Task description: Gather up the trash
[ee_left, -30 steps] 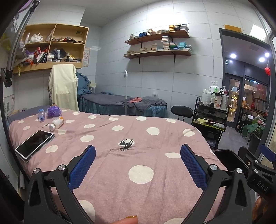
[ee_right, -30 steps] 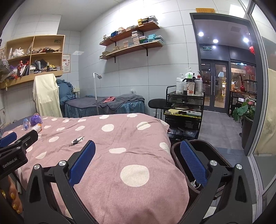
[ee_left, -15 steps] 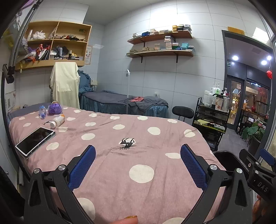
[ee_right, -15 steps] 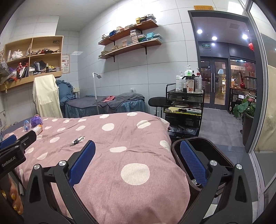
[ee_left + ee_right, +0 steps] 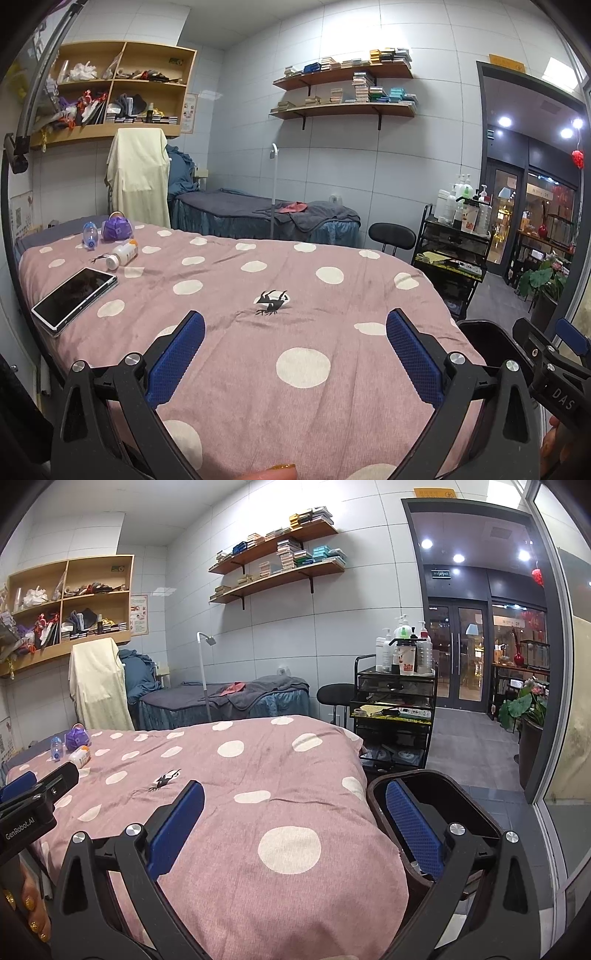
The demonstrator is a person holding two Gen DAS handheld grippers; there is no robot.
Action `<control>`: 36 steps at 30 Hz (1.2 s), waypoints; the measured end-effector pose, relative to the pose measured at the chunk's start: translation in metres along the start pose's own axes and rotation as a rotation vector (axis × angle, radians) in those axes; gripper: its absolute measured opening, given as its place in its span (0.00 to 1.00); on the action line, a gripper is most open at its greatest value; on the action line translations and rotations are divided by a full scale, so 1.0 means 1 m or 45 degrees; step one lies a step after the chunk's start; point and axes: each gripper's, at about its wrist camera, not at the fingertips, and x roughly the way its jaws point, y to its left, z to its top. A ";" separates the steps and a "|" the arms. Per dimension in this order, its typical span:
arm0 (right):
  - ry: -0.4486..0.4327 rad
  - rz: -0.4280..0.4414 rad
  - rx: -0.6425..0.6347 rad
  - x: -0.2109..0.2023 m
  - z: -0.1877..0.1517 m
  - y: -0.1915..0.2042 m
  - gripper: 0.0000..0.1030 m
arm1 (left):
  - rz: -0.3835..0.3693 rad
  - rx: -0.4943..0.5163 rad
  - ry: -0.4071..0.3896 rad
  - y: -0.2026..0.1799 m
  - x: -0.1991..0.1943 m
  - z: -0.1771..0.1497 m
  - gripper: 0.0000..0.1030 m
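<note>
**Both grippers wide and empty above the bed**

The left gripper (image 5: 295, 354) and right gripper (image 5: 295, 834) hover with jaws spread wide, gripping nothing. A black scrap (image 5: 271, 301) lies mid-bedspread (image 5: 332, 406). The dark bin (image 5: 436, 794) stands at the bed's right edge, beside the right gripper.

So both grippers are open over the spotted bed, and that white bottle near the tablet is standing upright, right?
Not quite: the white bottle lies on its side, as the left wrist view shows. The rest holds: the left gripper and the right gripper are open over the spotted bed, near the tablet.
</note>
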 end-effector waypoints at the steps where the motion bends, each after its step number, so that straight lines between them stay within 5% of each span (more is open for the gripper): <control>1: 0.000 0.001 0.001 0.000 0.000 0.000 0.94 | 0.001 0.001 -0.001 0.000 0.000 0.000 0.94; 36: 0.008 -0.001 0.004 0.001 -0.002 0.000 0.94 | -0.006 0.003 0.008 -0.003 0.001 -0.002 0.94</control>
